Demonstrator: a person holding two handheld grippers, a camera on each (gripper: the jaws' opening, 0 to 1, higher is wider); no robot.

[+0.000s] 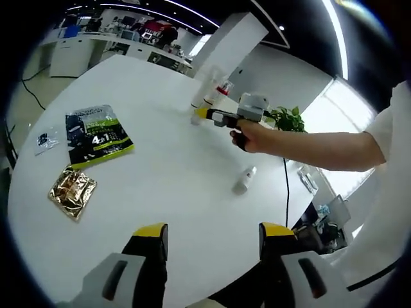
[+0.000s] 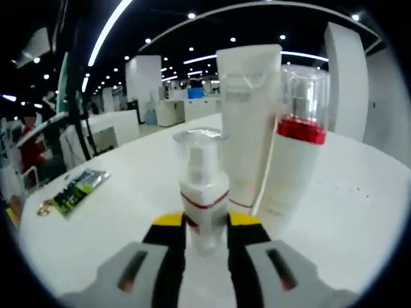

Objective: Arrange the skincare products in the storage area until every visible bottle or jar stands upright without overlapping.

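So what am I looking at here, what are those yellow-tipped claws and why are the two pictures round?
A person holds a hand-held gripper in each hand, each carrying a fisheye camera, hence the round pictures. The left gripper view looks across a white table: its own left gripper is open and empty. On the table lie a dark sachet, a gold foil packet and a small white bottle on its side. The person's hand holds the right gripper. The right gripper view shows that gripper closed around a small pump bottle, upright, with a white tube and a red-collared bottle standing behind.
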